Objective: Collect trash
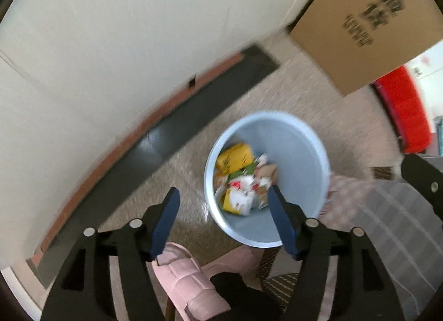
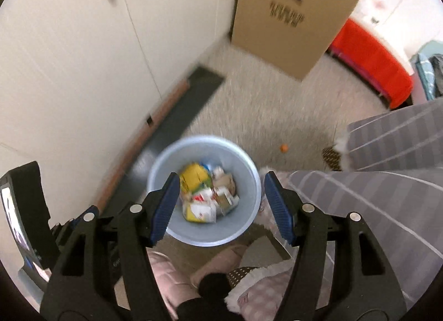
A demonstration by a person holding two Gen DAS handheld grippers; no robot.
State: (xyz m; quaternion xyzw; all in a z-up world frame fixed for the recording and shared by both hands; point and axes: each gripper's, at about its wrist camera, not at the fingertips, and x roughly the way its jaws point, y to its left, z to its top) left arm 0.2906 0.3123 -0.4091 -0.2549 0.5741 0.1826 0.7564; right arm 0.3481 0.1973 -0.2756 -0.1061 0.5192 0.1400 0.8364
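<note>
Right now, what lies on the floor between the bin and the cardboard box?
Bare speckled floor only between bin and box, clearest in the right wrist view.

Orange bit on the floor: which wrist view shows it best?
Right wrist view. The small orange bit lies on bare floor to the right of the blue bin, unobstructed though tiny and blurred. The left wrist view shows the bin, but no orange bit can be made out there.

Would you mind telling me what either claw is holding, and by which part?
Nothing: the left claw and right claw both stand open and empty above the bin.
</note>
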